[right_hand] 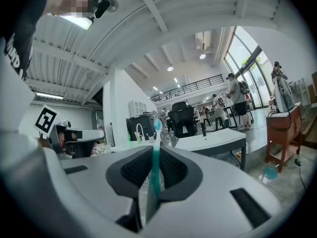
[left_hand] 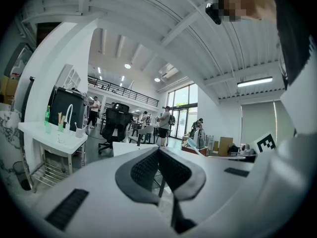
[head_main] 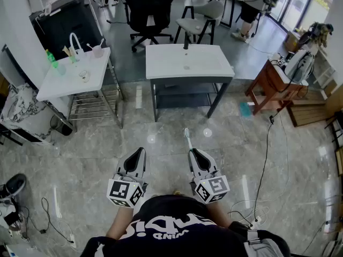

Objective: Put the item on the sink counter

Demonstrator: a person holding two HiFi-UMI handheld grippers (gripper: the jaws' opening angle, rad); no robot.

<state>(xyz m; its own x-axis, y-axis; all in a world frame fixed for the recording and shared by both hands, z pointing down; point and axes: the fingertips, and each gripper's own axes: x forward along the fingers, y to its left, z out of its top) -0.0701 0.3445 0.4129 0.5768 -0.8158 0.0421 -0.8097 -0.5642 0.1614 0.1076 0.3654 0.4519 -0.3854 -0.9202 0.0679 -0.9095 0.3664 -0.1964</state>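
Both tongs were together: the left gripper on nothing, the right gripper clamped on a teal toothbrush. Carrying seemed the step in hand; next, an approach to the sink counter at twelve o'clock. Only the head view showed the floor between.

Head camera: above me, steeply down, distant. Jaw cameras: low, forward along my jaws. Shared: sink counter, office chair.
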